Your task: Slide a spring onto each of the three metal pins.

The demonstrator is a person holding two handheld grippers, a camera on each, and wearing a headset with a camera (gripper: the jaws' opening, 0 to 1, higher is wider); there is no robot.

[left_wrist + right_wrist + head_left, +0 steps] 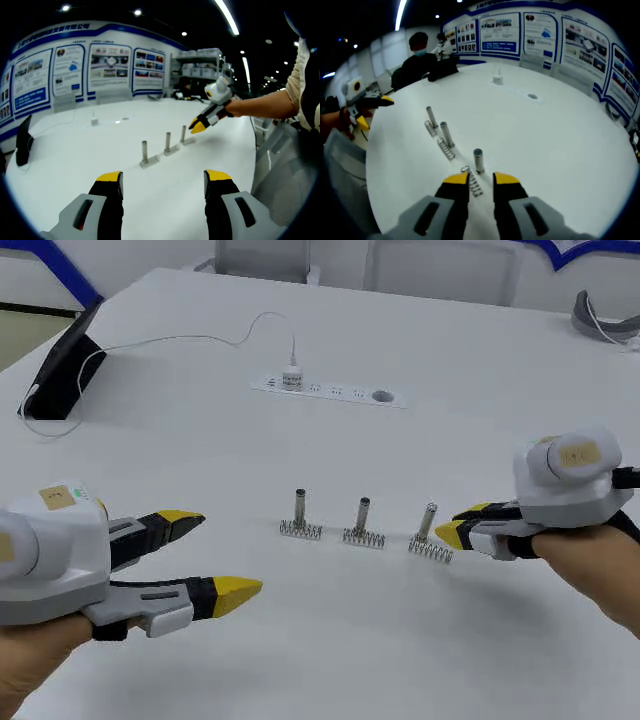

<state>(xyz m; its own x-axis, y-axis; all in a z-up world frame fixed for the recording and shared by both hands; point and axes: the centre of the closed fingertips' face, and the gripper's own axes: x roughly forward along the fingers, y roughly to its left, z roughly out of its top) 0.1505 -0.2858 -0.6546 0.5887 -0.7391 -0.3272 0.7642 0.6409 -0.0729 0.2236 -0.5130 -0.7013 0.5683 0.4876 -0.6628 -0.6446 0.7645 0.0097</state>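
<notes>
Right gripper (481, 180) fingers slightly apart, straddling the near end of the spring (475, 186) that lies flat on the desk (560, 150) just short of the nearest pin (479, 160), apparently lined up for a pick; left gripper (162, 177) fingers wide apart, empty, the pins well ahead.

Your left gripper (226, 552) held low, jaws wide apart; your right gripper (455, 525) level, jaws narrowly parted

Left claw (222, 552) — body cut by edge, wall posters (75, 70) — text illegible
</notes>
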